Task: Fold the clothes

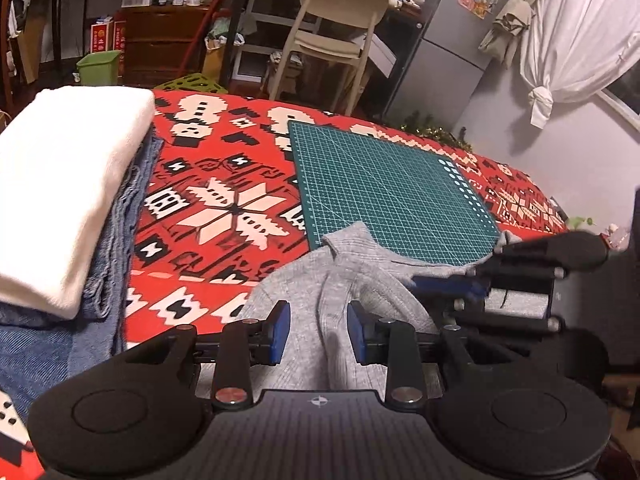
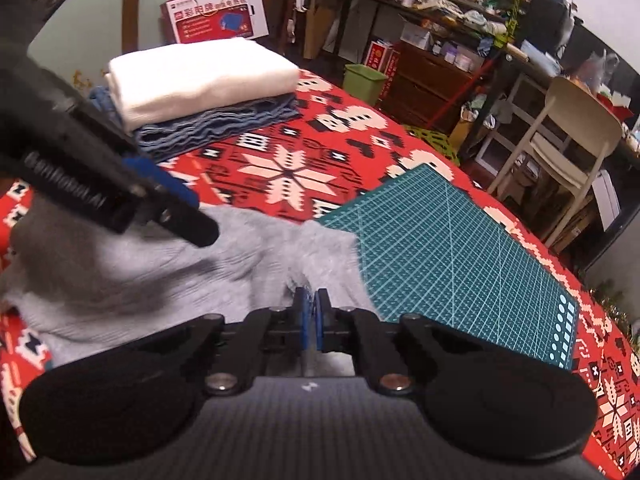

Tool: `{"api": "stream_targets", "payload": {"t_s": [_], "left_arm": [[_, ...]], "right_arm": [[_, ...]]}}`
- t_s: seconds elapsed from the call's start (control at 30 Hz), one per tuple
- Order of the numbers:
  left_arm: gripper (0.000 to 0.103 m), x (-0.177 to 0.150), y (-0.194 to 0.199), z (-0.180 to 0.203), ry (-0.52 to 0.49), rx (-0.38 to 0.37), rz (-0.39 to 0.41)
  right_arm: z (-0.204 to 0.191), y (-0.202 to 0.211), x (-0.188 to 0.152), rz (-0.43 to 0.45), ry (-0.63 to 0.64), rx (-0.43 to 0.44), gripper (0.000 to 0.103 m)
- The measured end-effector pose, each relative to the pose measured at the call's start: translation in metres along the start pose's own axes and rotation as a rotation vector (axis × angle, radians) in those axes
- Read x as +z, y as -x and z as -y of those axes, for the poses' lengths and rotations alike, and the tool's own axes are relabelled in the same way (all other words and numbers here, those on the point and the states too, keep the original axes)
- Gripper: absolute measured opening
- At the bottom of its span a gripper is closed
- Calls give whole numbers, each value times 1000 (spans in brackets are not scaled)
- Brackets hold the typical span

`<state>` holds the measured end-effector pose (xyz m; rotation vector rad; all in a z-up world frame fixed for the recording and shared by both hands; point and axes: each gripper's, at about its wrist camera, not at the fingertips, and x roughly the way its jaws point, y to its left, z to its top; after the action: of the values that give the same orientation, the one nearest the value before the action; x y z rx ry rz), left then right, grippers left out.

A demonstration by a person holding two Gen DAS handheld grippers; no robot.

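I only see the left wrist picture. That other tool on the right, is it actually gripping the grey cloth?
Observer: Yes. The right wrist view shows the right gripper with its jaws almost closed, pinching the grey garment at its edge by the green cutting mat.
Operator: What's behind the folded pile?
Observer: A red-and-white box stands behind the white folded cloth.

Dim, warm indoor light (corners vignetted black), fisheye-bent edges, slight motion blur throughout.
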<state>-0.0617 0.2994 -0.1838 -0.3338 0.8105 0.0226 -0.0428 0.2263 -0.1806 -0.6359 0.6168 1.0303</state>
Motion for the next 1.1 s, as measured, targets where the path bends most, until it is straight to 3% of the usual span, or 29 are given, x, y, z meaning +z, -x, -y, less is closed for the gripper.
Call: {"api": "stream_targets", "payload": {"t_s": [0.23,0.43,0.6,0.67,0.7,0.9,1.03,1.1], "left_arm": [[31,3,-22,6,-24,-9,-31],[30,5,-31,7,-23,-6,-31],[30,7,-37,6,-28,-22,-39],[20,7,-40,5,-22,-30,-45],[9,7,-41,6,-23,-31,-44],[7,7,-35,10,-46,-15,-19],[7,9,-32,9,-36,-6,-12],[7,9,-31,8,-32,-5,-10]], "right_arm": [[21,-10,3,-4,-54,-3,5],[54,24,-7,49,-172,-36,10],[57,54,-34,21,-177,-12,16],[53,62,-46,3,-162,-9,20],[51,66,-51,-4,-154,-10,20],[37,64,-68,-48,-91,-23,24],[41,81,-68,4,-108,8,24],[39,84,-71,-15,-88,4,24]]}}
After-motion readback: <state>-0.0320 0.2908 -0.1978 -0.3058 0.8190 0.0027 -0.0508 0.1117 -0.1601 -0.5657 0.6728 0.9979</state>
